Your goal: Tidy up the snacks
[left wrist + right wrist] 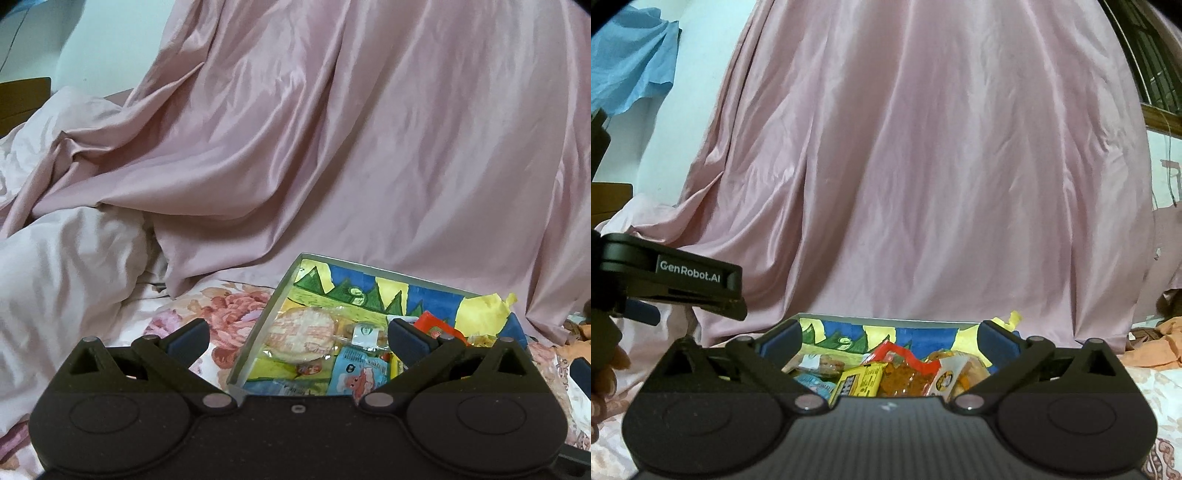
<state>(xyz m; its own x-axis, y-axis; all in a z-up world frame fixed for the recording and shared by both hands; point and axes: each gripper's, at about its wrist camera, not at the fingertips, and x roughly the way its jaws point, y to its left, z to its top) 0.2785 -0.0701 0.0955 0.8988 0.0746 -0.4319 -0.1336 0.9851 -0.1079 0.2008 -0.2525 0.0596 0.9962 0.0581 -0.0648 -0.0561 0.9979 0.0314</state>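
A shallow box (258, 325) with a hand-painted lining of green trees, blue and yellow lies on the bed and holds several snack packets. Among them are a round rice cracker in clear wrap (301, 334), a light-blue packet (360, 373) and a red packet (436, 326). My left gripper (297, 336) stands open over the box's left part, with nothing between its fingers. In the right wrist view the same box (923, 324) shows a yellow packet (860, 382) and a red-edged packet of orange snacks (905, 373). My right gripper (888, 338) is open above them, empty.
A large pink satin sheet (332, 129) drapes high behind the box. A pale crumpled quilt (66, 251) lies to the left on a floral bedsheet (221, 310). The left gripper's body (672, 280) and a hand (605, 376) show at the right view's left edge. Orange cloth (1152, 347) lies right.
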